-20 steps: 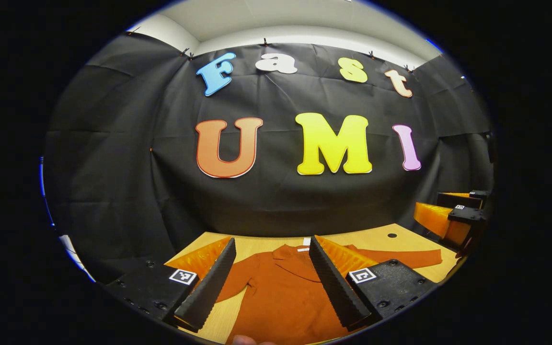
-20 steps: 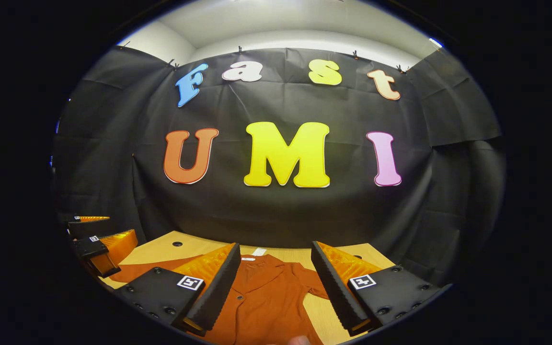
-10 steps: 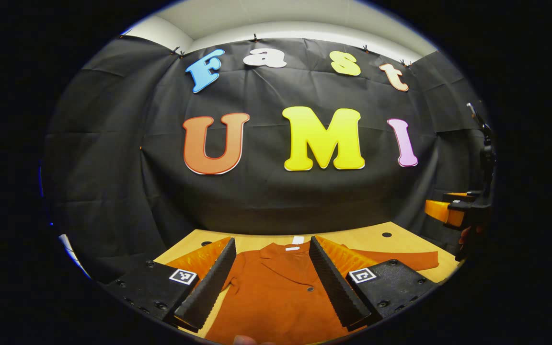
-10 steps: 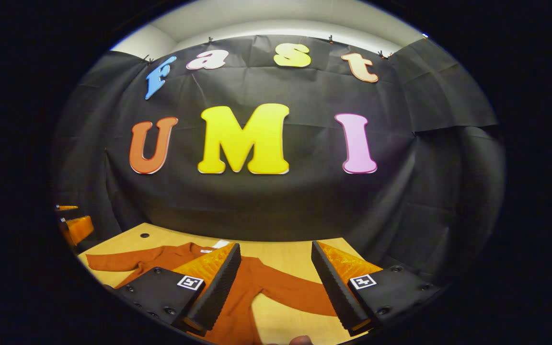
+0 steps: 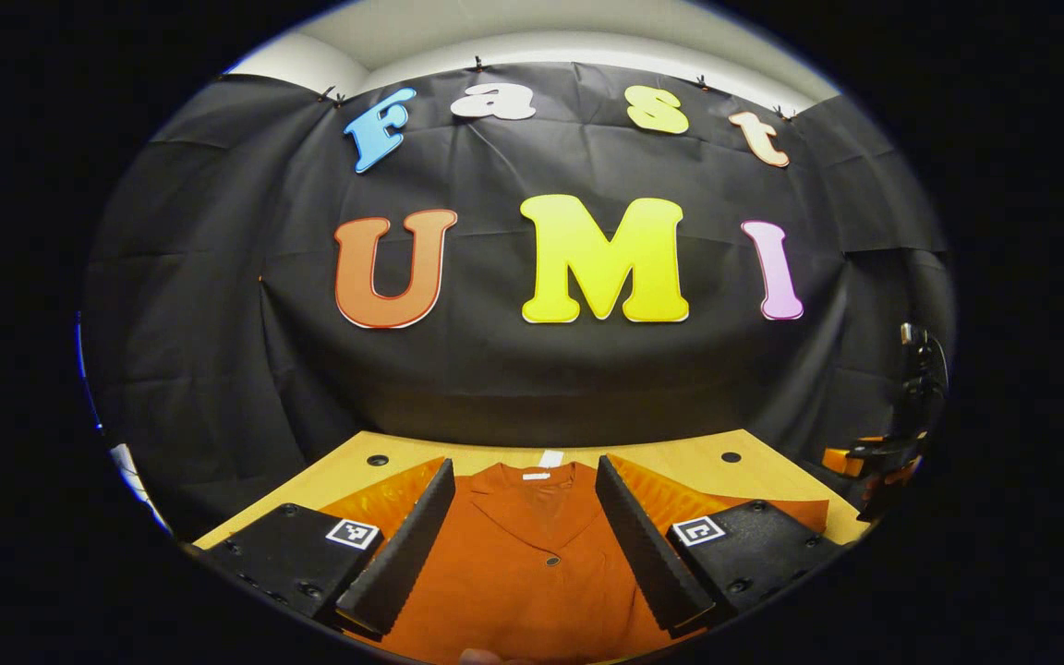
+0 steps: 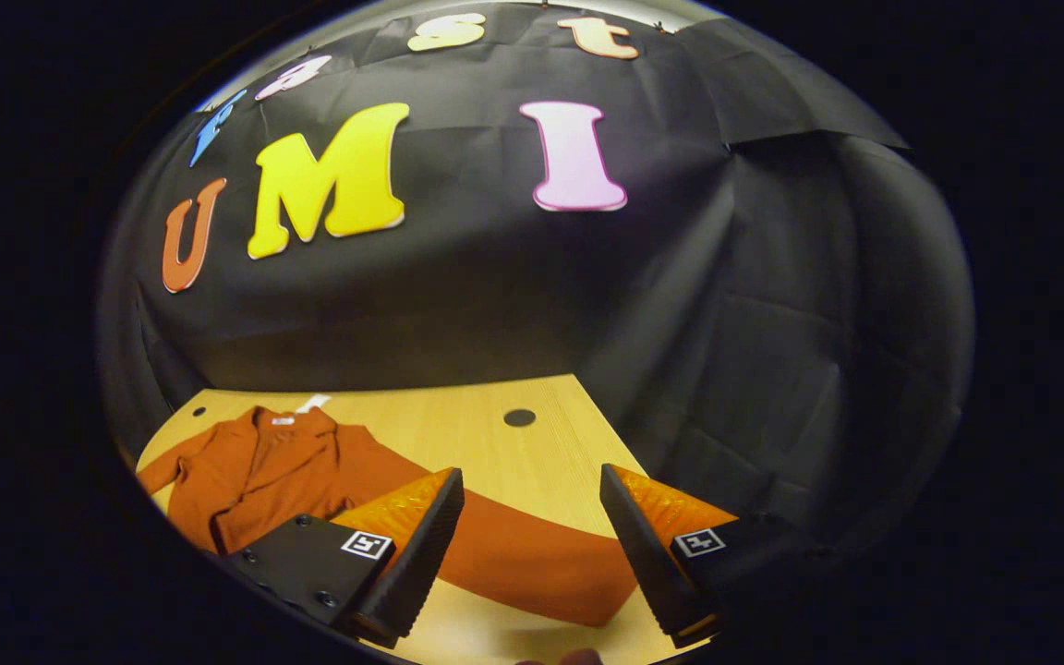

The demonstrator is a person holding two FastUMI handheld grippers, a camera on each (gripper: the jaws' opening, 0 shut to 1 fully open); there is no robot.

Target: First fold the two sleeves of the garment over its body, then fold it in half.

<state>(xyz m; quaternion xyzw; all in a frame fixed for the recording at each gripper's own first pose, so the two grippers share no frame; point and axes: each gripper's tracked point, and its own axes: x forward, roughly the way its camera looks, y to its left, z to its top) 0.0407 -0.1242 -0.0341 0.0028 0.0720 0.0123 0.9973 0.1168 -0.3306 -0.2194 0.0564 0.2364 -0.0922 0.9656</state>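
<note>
Left gripper view: the left gripper (image 5: 523,545) is hovering with fingers spread above the shirt (image 5: 523,563), which is lying flat on the table (image 5: 680,457) — collar toward the wall.

Right gripper view: the right gripper (image 6: 532,545) is hanging spread, apparently just above the sleeve (image 6: 532,563) — contact unclear.

The left gripper view looks forward over the near edge of the wooden surface (image 5: 495,459) toward the black booth wall (image 5: 532,369) at 12 o'clock, level and low, close above the rust garment (image 5: 523,563), whose collar sits dead ahead. The right gripper view looks from farther right and tilts down, with the garment (image 6: 255,471) at 9 o'clock and its long sleeve (image 6: 532,563) running across the 6 o'clock foreground. Both share the garment, surface and wall.
</note>
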